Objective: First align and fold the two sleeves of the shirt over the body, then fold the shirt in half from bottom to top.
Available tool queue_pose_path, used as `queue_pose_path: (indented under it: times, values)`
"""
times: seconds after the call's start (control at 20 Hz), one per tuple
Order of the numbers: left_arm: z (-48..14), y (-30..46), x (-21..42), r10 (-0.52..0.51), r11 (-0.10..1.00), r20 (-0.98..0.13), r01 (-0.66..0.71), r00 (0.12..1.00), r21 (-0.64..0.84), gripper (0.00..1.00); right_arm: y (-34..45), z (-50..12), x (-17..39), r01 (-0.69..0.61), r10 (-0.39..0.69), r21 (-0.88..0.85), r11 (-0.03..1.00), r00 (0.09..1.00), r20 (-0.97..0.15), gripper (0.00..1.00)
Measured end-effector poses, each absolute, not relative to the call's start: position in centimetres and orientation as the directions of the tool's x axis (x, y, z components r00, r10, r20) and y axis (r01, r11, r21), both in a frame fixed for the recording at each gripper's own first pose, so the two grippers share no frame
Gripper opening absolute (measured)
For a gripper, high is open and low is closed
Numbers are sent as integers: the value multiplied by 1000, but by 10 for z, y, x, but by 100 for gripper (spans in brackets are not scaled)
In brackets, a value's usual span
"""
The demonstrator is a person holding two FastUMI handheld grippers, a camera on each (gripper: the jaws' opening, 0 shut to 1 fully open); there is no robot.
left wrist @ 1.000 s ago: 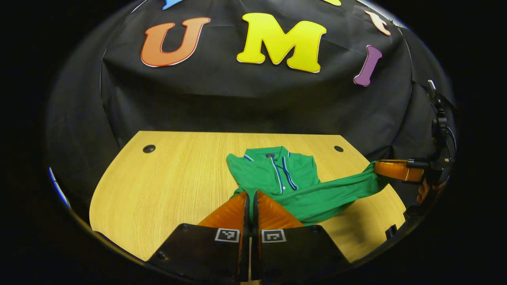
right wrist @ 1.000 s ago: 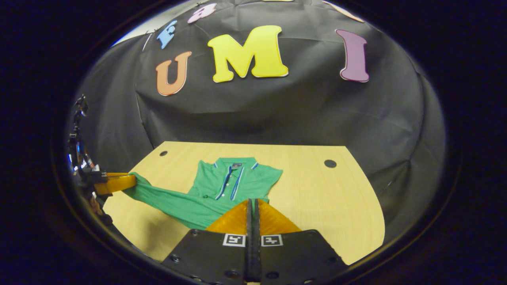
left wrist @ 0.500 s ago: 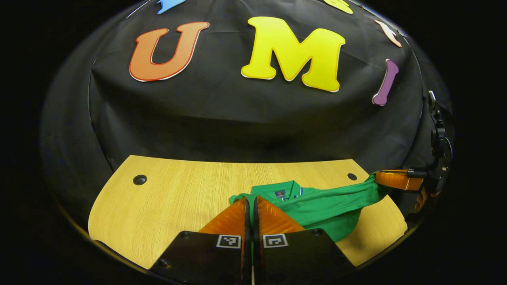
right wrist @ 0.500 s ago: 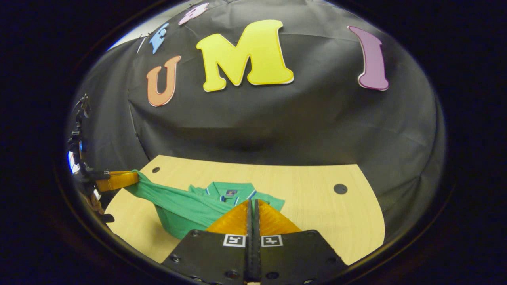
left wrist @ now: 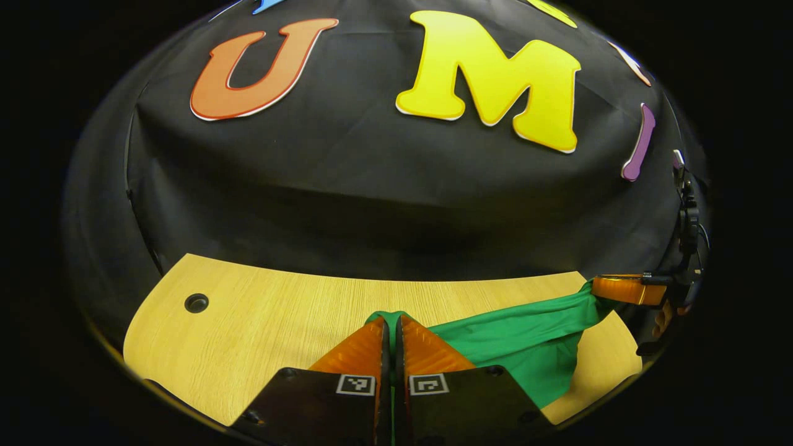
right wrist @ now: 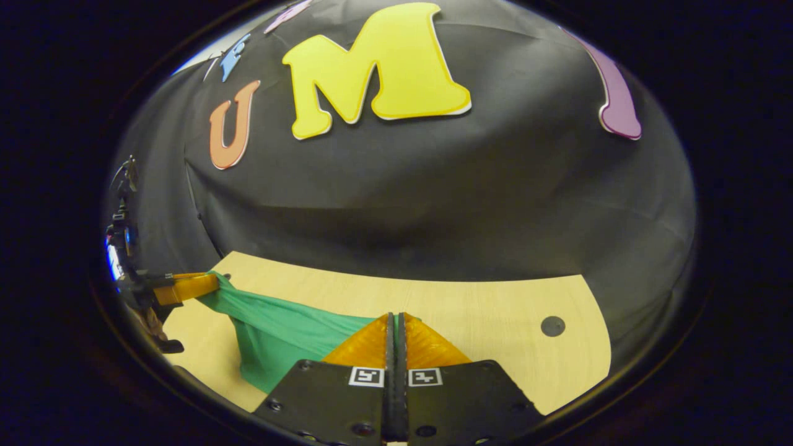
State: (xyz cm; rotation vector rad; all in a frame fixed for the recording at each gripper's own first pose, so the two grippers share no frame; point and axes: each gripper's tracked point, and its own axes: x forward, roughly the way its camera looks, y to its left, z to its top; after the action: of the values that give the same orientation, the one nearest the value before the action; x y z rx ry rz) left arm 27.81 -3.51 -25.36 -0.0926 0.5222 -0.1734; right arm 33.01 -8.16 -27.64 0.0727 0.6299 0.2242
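Your wooden table fills the lower half of each view. The green shirt hangs stretched above it, running from 6 to 3 o'clock in the left gripper view. Your left gripper and right gripper are each clamped tight on its edge.

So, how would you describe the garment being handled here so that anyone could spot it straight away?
Start at the pale wooden table in front of the black cloth wall. Stretched above its near edge is a green shirt, pulled taut between the left tool and the right tool, each clamped on one end. It is the one piece of fabric on the table, and bright green.
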Motion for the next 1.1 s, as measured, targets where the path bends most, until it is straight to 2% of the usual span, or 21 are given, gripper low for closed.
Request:
queue_pose_path:
  times: [0.35, 0.45, 0.5, 0.55, 0.6, 0.7, 0.8, 0.85, 1.1]
  values:
    - [-281, -37, 300, -158, 987, -511, 119, 845, -108, 8, -79, -310, 349, -159, 206, 131, 979, 763, -613, 0]
    - [-286, -35, 301, -149, 988, -514, 107, 845, -110, 10, -76, -318, 350, -160, 203, 125, 979, 755, -623, 0]
    - [-289, -32, 302, -135, 990, -513, 94, 847, -105, 13, -75, -321, 352, -157, 200, 124, 980, 755, -624, 0]
    - [-289, -28, 303, -112, 993, -516, 74, 849, -94, 16, -76, -320, 351, -145, 190, 122, 982, 757, -625, 5]
    - [-291, -21, 303, -78, 996, -521, 46, 850, -75, 44, -75, -320, 351, -133, 184, 129, 983, 760, -623, 12]
    - [-286, -11, 298, -37, 998, -512, 3, 858, -67, 100, -78, -316, 347, -109, 155, 112, 988, 778, -609, 52]
    - [-275, -10, 296, -34, 996, -492, -10, 870, -87, 100, -81, -306, 339, -94, 129, 91, 991, 799, -587, 92]
    - [-269, -7, 293, -25, 996, -485, -17, 874, -83, 100, -83, -298, 335, -88, 119, 81, 993, 811, -573, 95]
    - [-223, 1, 257, -23, 995, -438, -20, 899, -94, 100, -79, -248, 304, -74, 91, 53, 996, 855, -511, 95]
